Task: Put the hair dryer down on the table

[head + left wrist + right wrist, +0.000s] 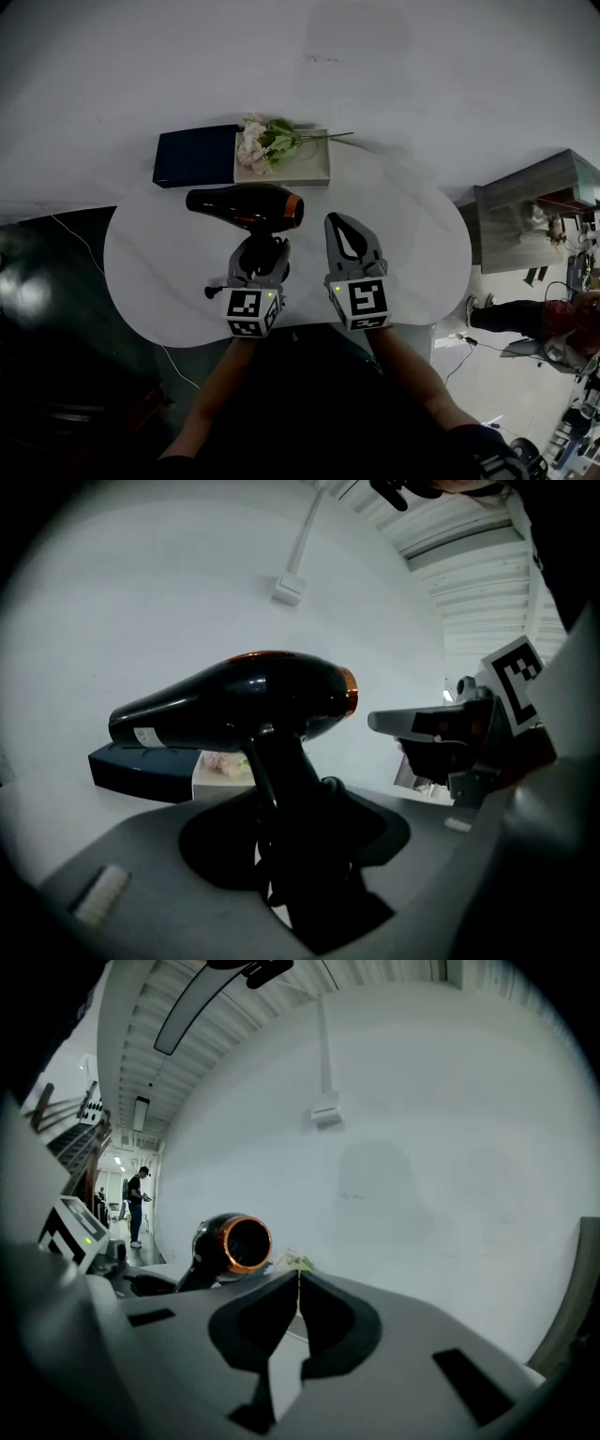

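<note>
Hair dryer: the black hair dryer [246, 206] with an orange ring is over the middle of the white table [141, 262]. Its body lies sideways and the orange end points to the right gripper. I cannot tell if it touches the table top yet.
Left gripper: the left gripper [261, 248] has its jaws closed round the dryer's handle [281, 780], with the body sticking out past the jaw tips.
Why held so: holding the handle keeps the heavy body steady, so I think it can be laid down softly on its side.
Right gripper: the right gripper [337, 225] is just beside the dryer. Its jaw tips are pressed together and it holds nothing. It seems to be just waiting.
Cord: a dark cord [214, 291] hangs by the left gripper. It could get stuck under the dryer.
Things behind: a dark blue box [195, 156] and a white box [305, 169] with pink flowers [261, 142] on it sit at the far edge.
In the way: the table under the dryer looks bare. The boxes are near, so the dryer should not be pushed far back.
</note>
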Motion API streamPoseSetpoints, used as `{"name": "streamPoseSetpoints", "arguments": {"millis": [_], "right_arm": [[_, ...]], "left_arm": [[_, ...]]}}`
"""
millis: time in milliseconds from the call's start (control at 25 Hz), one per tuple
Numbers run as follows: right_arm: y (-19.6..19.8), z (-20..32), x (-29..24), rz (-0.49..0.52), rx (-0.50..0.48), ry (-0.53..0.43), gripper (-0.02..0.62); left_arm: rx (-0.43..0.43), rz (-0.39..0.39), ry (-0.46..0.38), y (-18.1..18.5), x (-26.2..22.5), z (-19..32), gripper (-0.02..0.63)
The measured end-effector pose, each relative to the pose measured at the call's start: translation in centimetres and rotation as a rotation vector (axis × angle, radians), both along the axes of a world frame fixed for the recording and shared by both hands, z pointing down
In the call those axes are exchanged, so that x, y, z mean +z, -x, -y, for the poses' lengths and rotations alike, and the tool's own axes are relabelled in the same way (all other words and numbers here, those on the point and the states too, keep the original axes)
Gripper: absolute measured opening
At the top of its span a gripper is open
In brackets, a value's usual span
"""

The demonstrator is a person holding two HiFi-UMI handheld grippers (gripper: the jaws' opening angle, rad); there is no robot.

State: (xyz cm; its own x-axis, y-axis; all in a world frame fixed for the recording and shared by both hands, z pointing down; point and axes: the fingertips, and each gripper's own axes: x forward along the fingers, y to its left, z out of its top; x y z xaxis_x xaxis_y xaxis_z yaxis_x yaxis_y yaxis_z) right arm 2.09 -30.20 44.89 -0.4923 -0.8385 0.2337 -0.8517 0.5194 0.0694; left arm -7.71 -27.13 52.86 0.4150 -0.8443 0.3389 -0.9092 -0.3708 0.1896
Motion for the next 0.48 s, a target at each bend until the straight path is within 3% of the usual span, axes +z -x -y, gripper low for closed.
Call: {"name": "streamPoseSetpoints", "arguments": {"millis": [480], "right_arm": [[-1.2, 0.3, 2.0, -0.031, 0.034, 0.041, 0.014]], "left_arm": [[0.052, 0.025, 0.134, -2.1, 5.7, 0.4, 0.224]]}}
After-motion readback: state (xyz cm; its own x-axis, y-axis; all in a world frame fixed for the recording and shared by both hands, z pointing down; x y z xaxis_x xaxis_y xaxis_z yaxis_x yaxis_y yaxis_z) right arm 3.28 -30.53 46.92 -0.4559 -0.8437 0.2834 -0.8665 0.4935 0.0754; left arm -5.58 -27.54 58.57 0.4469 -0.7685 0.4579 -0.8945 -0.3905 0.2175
